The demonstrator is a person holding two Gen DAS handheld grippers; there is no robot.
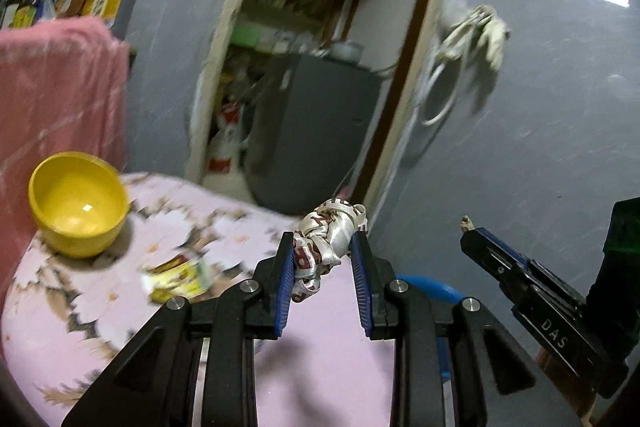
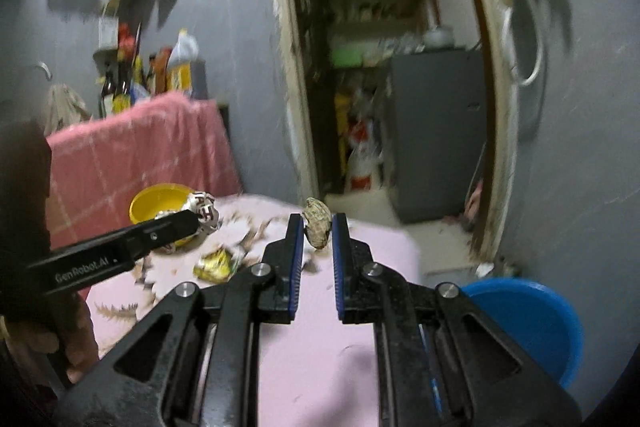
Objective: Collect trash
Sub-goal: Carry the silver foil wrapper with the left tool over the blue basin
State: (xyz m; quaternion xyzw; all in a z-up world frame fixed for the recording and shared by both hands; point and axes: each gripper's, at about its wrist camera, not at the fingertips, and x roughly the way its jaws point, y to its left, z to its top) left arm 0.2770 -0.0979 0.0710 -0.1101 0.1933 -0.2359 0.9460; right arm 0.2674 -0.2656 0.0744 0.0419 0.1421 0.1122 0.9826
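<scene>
- Left gripper (image 1: 322, 247) pinches a crumpled silver wrapper (image 1: 330, 235), lifted above the floral tablecloth (image 1: 328, 339).
- Right gripper (image 2: 316, 231) clamps a brownish wad (image 2: 317, 223), likely bound for the blue bucket (image 2: 536, 323), lower right.

You have two tools in view: the left tool (image 1: 322, 247) and the right tool (image 2: 316, 233). You have three pieces of trash: one crumpled silver wrapper (image 1: 326, 241) with red lettering, one small brownish wad (image 2: 317, 223), and one yellow-green packet (image 1: 180, 277) lying just beside the yellow bowl (image 1: 78, 203). That is one bowl on the surface (image 1: 320, 327), which is one pink floral-covered top. You have one blue bin (image 2: 528, 323), well to the right of the bowl. Behind the bowl hangs one pink cloth (image 2: 136, 151).
</scene>
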